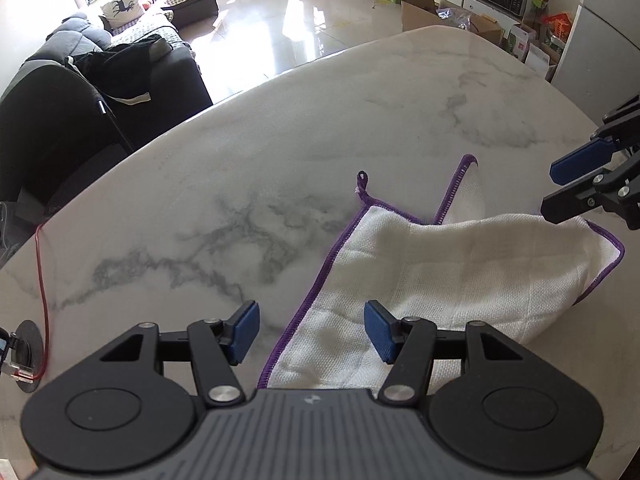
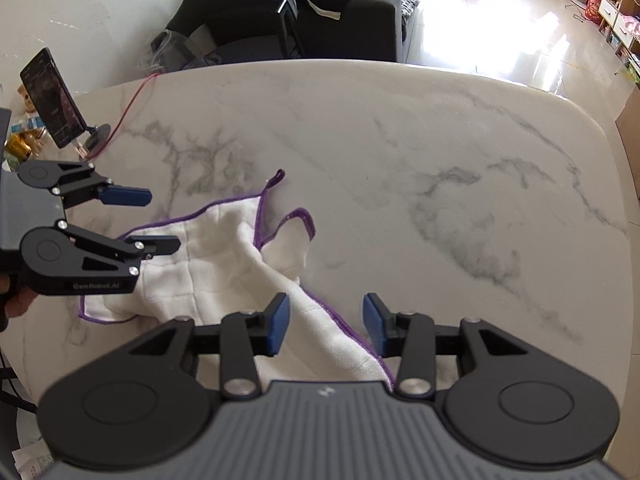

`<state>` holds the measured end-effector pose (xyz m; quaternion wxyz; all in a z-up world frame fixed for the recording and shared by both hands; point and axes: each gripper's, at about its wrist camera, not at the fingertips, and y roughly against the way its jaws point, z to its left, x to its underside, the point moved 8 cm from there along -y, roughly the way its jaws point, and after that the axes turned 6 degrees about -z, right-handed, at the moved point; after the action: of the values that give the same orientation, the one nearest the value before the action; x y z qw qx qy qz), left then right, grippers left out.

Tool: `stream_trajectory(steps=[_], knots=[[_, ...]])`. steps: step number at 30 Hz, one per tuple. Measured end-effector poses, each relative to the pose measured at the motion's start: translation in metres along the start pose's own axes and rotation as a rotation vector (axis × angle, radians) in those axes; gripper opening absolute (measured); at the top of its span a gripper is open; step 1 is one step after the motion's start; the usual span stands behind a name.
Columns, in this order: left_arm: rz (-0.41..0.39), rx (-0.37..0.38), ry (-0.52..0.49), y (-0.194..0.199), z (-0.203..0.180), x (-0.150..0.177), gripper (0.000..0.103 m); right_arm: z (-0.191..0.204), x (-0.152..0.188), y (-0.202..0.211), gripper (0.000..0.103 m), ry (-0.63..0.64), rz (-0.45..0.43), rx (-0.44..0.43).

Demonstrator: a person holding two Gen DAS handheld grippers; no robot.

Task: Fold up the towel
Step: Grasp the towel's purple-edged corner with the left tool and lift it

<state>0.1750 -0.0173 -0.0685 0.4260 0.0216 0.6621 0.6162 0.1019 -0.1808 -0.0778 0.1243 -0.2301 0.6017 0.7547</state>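
Left claw (image 1: pixel 311 330) and right claw (image 2: pixel 325 325) both spread over the crumpled towel (image 1: pixel 452 264) on the table (image 1: pixel 240 184).

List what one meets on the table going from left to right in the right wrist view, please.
Phone on its stand → red cable → left hand-held gripper, open → white towel with purple hem, crumpled → bare marble table.

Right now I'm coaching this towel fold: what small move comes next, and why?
Probably lower the open left gripper and close it on the towel edge between its fingers. The towel lies crumpled on the table, and the right gripper is open too, holding nothing.
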Motion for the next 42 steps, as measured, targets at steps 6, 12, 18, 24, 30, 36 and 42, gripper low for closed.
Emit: stream_trajectory(steps=[6, 12, 18, 24, 30, 36, 42], knots=[[-0.001, 0.017, -0.047, -0.019, -0.006, -0.010, 0.059, 0.005, -0.012, -0.012, 0.043, -0.016, 0.006, -0.021], [0.010, 0.043, -0.045, -0.033, -0.007, -0.014, 0.058, 0.009, -0.023, -0.024, 0.042, -0.030, 0.013, -0.041], [0.002, 0.077, -0.018, -0.036, -0.008, -0.018, 0.050, 0.013, -0.027, -0.036, 0.038, -0.036, 0.024, -0.061], [-0.016, 0.088, -0.014, -0.033, -0.012, -0.018, 0.020, 0.020, -0.028, -0.047, 0.034, -0.032, 0.037, -0.088], [-0.045, 0.094, 0.010, -0.026, -0.012, -0.019, 0.005, 0.021, -0.029, -0.051, 0.014, -0.024, 0.022, -0.072], [-0.082, 0.082, 0.011, -0.014, -0.009, -0.024, 0.005, 0.015, -0.037, -0.050, 0.008, -0.024, -0.014, -0.034], [-0.118, 0.067, 0.021, 0.002, -0.002, -0.029, 0.004, 0.003, -0.053, -0.045, 0.006, -0.043, -0.071, 0.026]])
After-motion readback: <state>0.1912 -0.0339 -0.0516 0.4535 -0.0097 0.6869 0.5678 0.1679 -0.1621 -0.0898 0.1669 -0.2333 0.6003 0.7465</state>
